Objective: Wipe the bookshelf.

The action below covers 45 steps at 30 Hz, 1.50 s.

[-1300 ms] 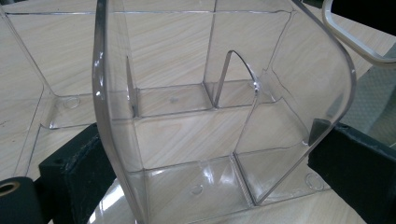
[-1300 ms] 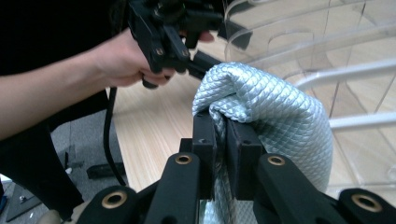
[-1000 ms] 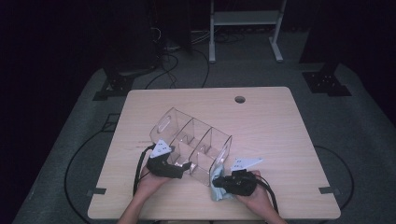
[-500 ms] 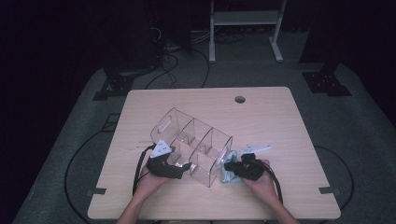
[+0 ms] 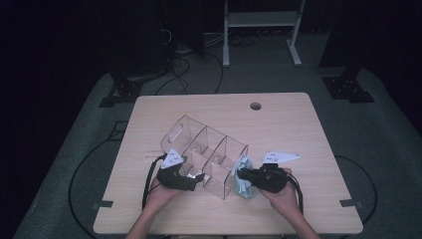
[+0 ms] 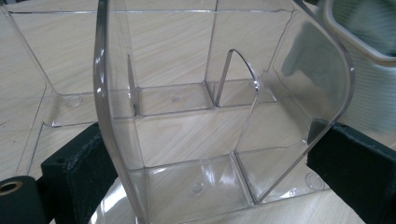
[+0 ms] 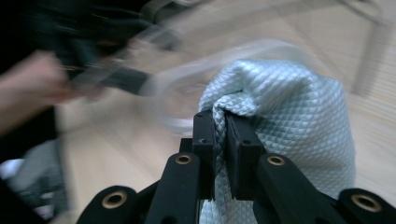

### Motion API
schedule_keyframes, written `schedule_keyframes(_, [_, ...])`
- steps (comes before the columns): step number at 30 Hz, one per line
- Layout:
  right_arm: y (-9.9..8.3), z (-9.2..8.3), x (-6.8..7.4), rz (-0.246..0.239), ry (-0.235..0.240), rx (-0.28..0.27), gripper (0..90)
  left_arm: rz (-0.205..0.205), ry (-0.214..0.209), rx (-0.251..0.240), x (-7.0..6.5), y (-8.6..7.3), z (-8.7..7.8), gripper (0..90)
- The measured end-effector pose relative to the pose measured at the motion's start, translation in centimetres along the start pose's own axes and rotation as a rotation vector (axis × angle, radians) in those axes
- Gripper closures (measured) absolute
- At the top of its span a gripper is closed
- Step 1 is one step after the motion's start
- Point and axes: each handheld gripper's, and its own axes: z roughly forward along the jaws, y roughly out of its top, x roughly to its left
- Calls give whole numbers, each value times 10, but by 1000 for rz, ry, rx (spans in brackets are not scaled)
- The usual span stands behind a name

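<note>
Clear plastic organizer [image 5: 206, 152] mid-table, rigid, slick, likely light; left gripper [image 5: 196, 178] jaws spread astride near wall. Right gripper [image 7: 221, 135] pinches soft quilted cloth [image 7: 289, 121] against organizer's end; best gripped bunched.

This looks like a lab or recording studio rather than a home. A plain light-wood table [image 5: 278, 124] with a cable hole [image 5: 256, 106] at its 12 o'clock edge stands on grey carpet [image 5: 388, 149], ringed by darkness. Black cables [image 5: 184, 74] snake over the floor toward 11 o'clock, beside dark stand bases [image 5: 124, 92] at 10 and 2 o'clock. A white metal frame [image 5: 261, 30] stands at 12 o'clock. Tape marks [image 5: 102, 205] dot the carpet.
</note>
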Motion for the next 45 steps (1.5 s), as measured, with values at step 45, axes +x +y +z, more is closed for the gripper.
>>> schedule_keyframes(45, [1, -21, 18, -61, -25, -32, 831, 34, -77, -8, -10, 2, 4, 36])
